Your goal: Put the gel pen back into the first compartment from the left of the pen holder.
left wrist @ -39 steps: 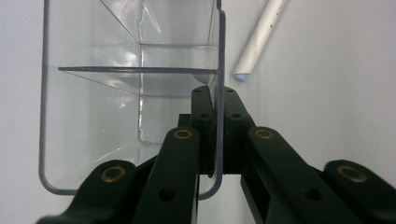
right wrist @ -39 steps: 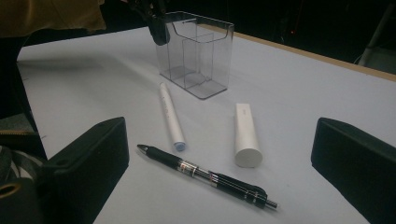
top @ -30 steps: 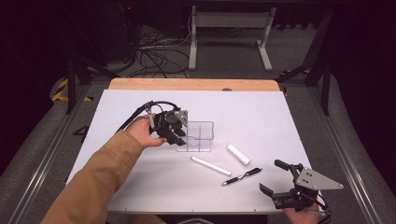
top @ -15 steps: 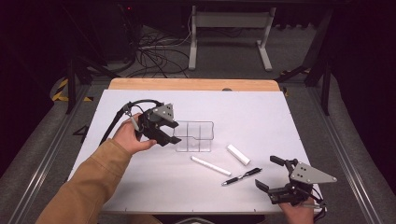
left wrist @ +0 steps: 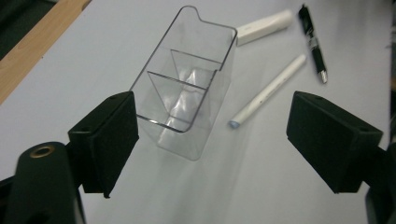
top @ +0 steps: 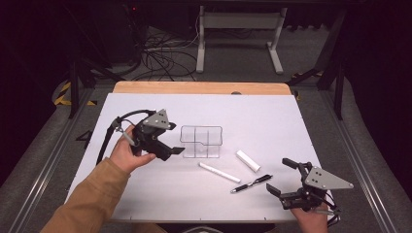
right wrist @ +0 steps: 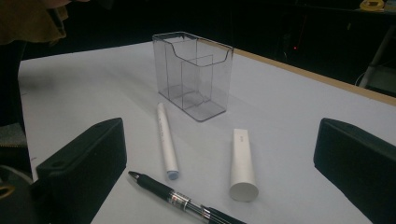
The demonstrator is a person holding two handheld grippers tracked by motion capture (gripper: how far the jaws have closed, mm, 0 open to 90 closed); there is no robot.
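Since a second ago the left gripper (top: 167, 148) has drawn back leftward from the clear holder (top: 201, 141), which it then had at its jaws; its jaws have just been opening, and they now stand wide apart with nothing between them. The holder is left upright near the middle of the table (top: 272, 116), just right of that gripper and clear of it. In the left gripper view the holder (left wrist: 187, 93) sits beyond the two pads, its inner walls splitting it into compartments, all of them empty. It looks placed there on purpose: central, open top up, within reach of both hands, ready to be filled.

Nearer and to the right lie three things, well apart from the holder: a long white stick (top: 219, 172), a short white tube (top: 248, 160) and a black pen (top: 251, 183). None touches another.

The right gripper (top: 282, 177) rests at the near right corner, jaws spread and empty, pointing toward the pen. In its own view the pen (right wrist: 182, 200) lies closest, between the pads but untouched. I judge the loading has not begun, and the pen is the likely first pick.
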